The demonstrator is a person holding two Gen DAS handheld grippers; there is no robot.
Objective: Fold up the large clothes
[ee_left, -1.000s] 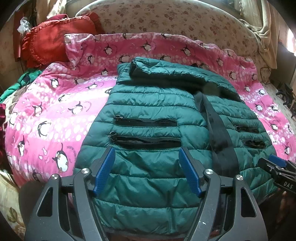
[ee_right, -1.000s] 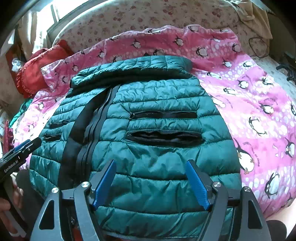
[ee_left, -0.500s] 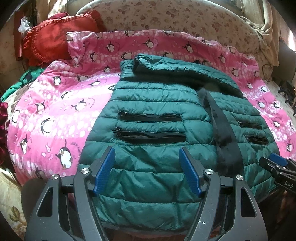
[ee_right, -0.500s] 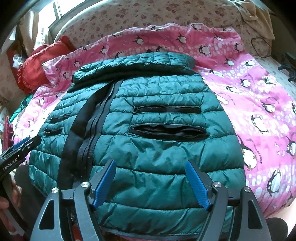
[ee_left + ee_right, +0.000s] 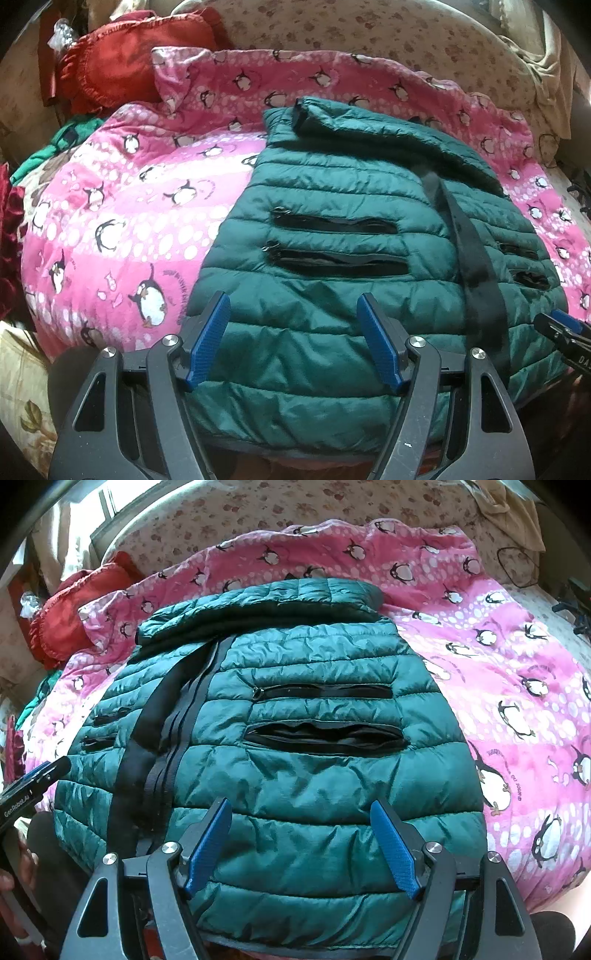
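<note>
A dark green quilted puffer jacket point(image 5: 332, 206) lies front-up on a pink penguin blanket point(image 5: 122, 221), collar far, hem near me. It also shows in the right wrist view point(image 5: 295, 775). A black zipper band point(image 5: 476, 266) runs down its middle and each half has two zip pockets. My left gripper point(image 5: 293, 317) is open and empty over the hem of the jacket's left half. My right gripper point(image 5: 301, 823) is open and empty over the hem of the right half; its tip shows at the left view's right edge point(image 5: 554, 325).
A red cushion point(image 5: 122, 70) lies at the far left against a floral headboard point(image 5: 369, 33). Green cloth point(image 5: 55, 147) lies left of the blanket. A black cable point(image 5: 517, 565) lies on the bed at the far right.
Both views have shifted a little, so the jacket sits lower and nearer in frame. Both grippers stay open and empty over the hem.
</note>
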